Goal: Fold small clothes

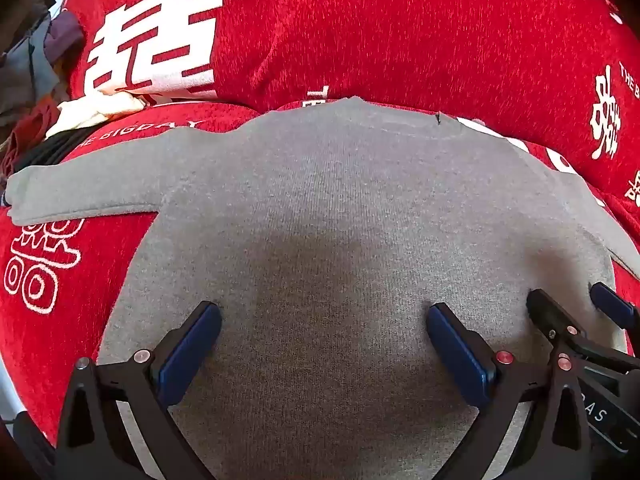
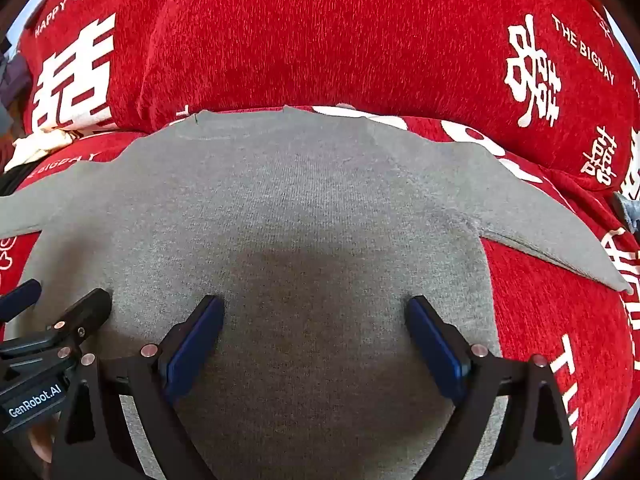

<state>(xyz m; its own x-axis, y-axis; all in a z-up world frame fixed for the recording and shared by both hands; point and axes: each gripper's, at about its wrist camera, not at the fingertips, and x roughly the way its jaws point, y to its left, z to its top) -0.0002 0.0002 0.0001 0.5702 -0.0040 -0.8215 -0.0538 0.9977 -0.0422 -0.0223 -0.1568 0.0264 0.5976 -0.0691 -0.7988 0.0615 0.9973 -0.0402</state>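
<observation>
A small grey knit sweater point(image 1: 320, 208) lies flat on a red sofa cover point(image 1: 400, 40) with white lettering, its neck toward the top of the frame and sleeves spread to both sides. The left gripper point(image 1: 324, 320) and right gripper point(image 2: 314, 312) sit side by side at the lower frame over its body, jaws spread wide, clamping nothing. Cream cloth point(image 1: 96, 110) lies at the upper left.

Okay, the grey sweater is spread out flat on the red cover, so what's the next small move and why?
Probably close both grippers on the hem. The grey sweater lies flat with sleeves spread, and the left gripper and right gripper hover open over its near part, holding nothing.
</observation>
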